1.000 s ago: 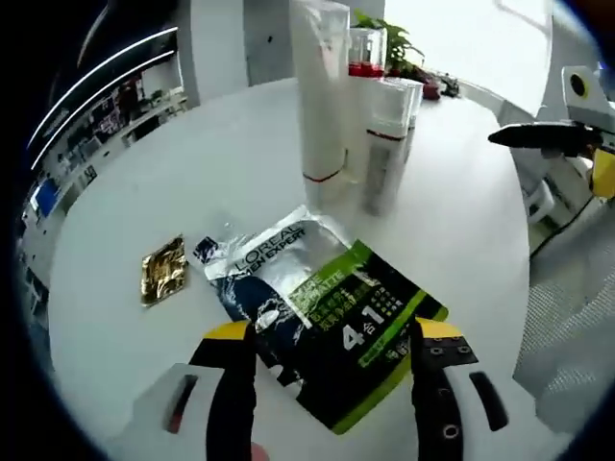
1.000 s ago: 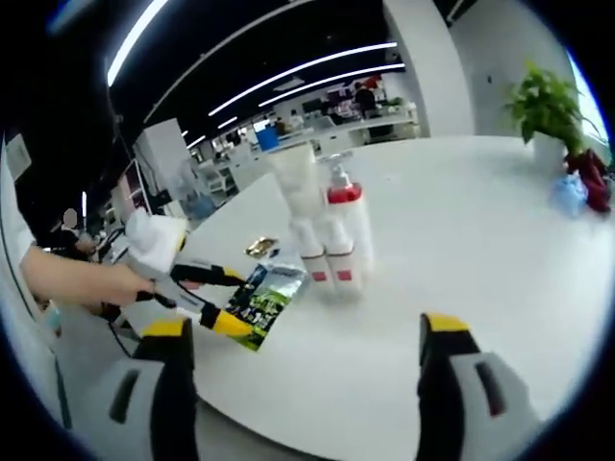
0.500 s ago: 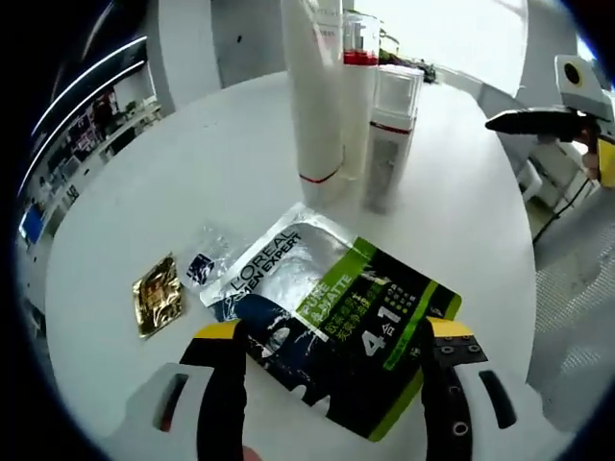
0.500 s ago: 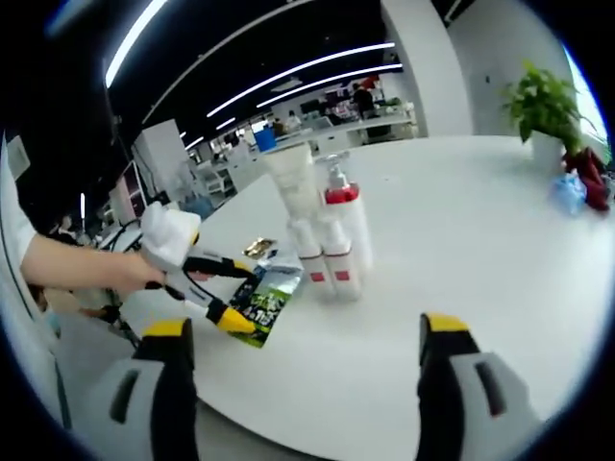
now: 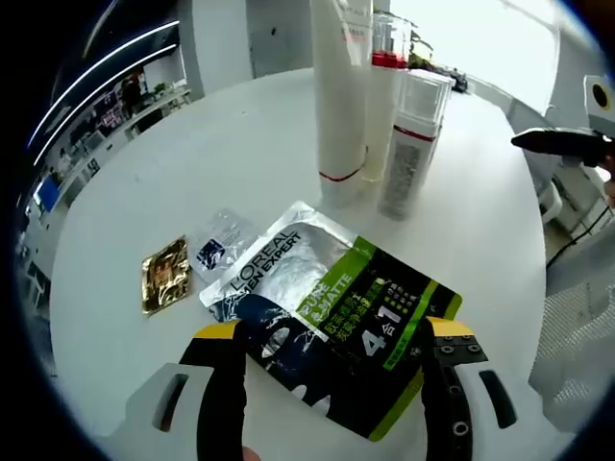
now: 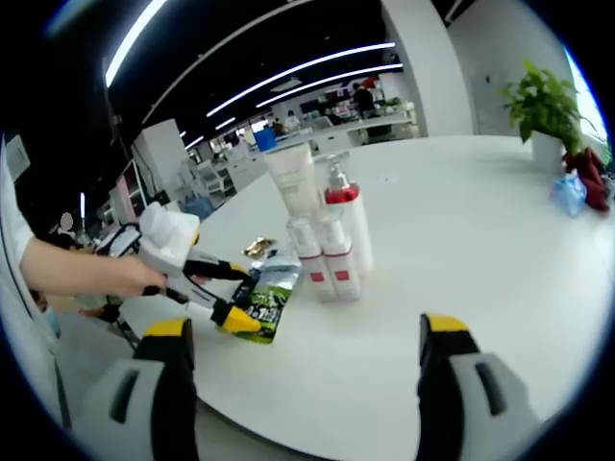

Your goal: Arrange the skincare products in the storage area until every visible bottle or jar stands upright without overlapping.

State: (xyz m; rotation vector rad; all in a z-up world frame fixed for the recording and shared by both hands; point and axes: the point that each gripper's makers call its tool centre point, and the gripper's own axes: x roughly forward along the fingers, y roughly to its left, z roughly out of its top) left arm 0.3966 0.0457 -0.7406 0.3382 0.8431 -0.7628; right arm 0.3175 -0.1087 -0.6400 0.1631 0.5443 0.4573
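Four slim white plastic bottles [image 5: 370, 106] with red bands stand upright, touching, toward the middle of the round white surface [image 5: 144, 182]. Nearer its edge a glossy foil sachet [image 5: 332, 312] lies flat beside two small crinkled packets [image 5: 165, 274]. Left tool [image 5: 332, 331] gapes wide astride the sachet's end, gripping nothing; right tool [image 6: 298, 331] hangs wide open, empty.

four upright bottles [image 5: 341, 106], one large sachet [image 5: 332, 307], two small sachets [image 5: 165, 274]

Glossy foil pouch [image 5: 332, 322]; smooth white table [image 5: 192, 182].
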